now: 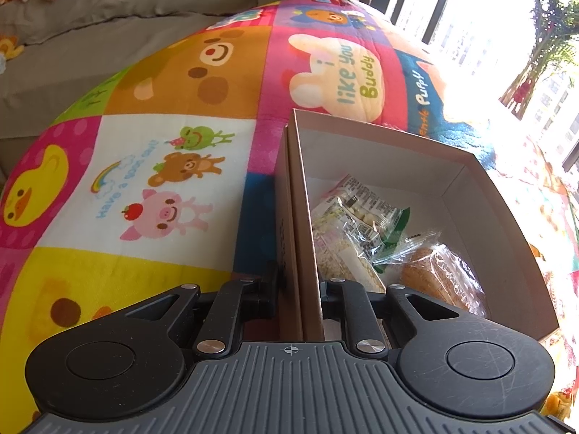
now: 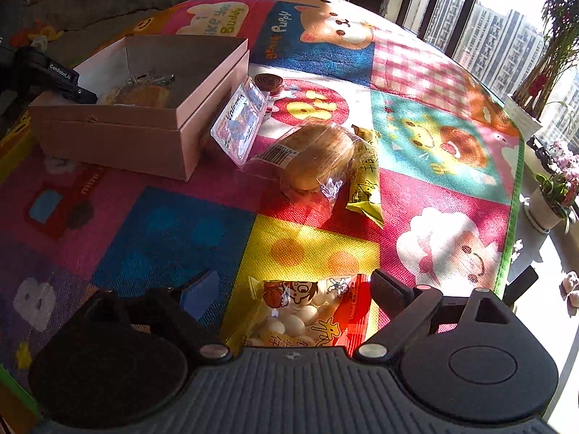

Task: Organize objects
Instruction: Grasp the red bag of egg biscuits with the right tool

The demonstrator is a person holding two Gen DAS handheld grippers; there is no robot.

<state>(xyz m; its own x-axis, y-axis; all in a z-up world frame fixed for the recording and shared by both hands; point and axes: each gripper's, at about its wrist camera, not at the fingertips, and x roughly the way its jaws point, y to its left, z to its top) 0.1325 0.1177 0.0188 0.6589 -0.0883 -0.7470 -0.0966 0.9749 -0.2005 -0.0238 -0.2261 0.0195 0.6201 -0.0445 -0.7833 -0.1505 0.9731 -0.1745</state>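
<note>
An open cardboard box (image 1: 466, 166) stands on a colourful cartoon play mat (image 1: 173, 108). Inside lie a printed snack packet (image 1: 362, 209), a rice-cracker pack (image 1: 343, 253) and a wrapped bun (image 1: 441, 278). My left gripper (image 1: 298, 289) is shut on the box's near wall (image 1: 300, 238), one finger outside, one inside. In the right wrist view the box (image 2: 144, 137) sits at far left. My right gripper (image 2: 296, 289) is open around an orange packet of white candies (image 2: 307, 314) lying on the mat; the fingers stand apart from it.
On the mat beside the box lie a clear blister pack (image 2: 239, 123), a wrapped bread loaf (image 2: 315, 155), a yellow snack bar (image 2: 365, 177) and a brown coil (image 2: 269, 83). A sofa (image 1: 90, 21) is behind. Potted plants (image 2: 550, 195) and windows stand at the right.
</note>
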